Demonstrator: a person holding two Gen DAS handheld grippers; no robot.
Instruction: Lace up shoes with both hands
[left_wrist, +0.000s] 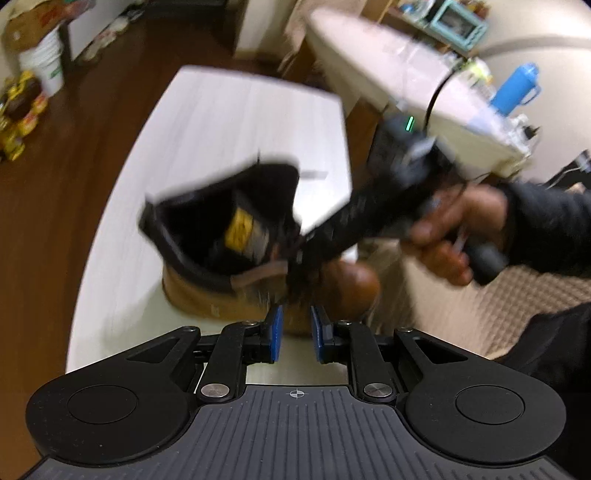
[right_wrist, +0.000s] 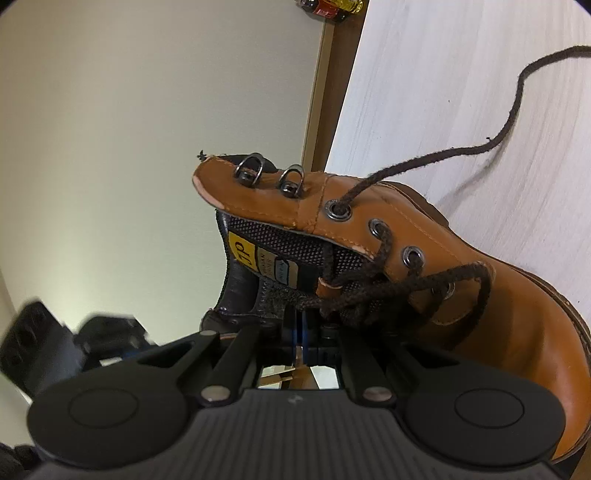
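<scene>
While the left view blurs, the boot (left_wrist: 221, 266) stands on the white table (left_wrist: 229, 122); the left gripper (left_wrist: 295, 328) gapes empty near it. From the right view, the right gripper (right_wrist: 301, 332) pinches the lace (right_wrist: 373, 291); lower eyelets are threaded, both top hooks (right_wrist: 269, 173) bare.

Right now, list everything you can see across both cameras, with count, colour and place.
Boot: one, tan leather, on the white table.
Lace: one, dark brown, threaded through the lower eyelets, free end trailing over the table.
Lace hooks: two, metal, top of the boot, unlaced.
Bottle: one, blue, on the far white counter.
Bucket: one, white, on the floor, far left.
Left gripper: blue pads apart, empty, near the boot.
Right gripper: pads together at the tongue; what it pinches is hidden.
Hand: dark sleeve, holding the right gripper.
</scene>
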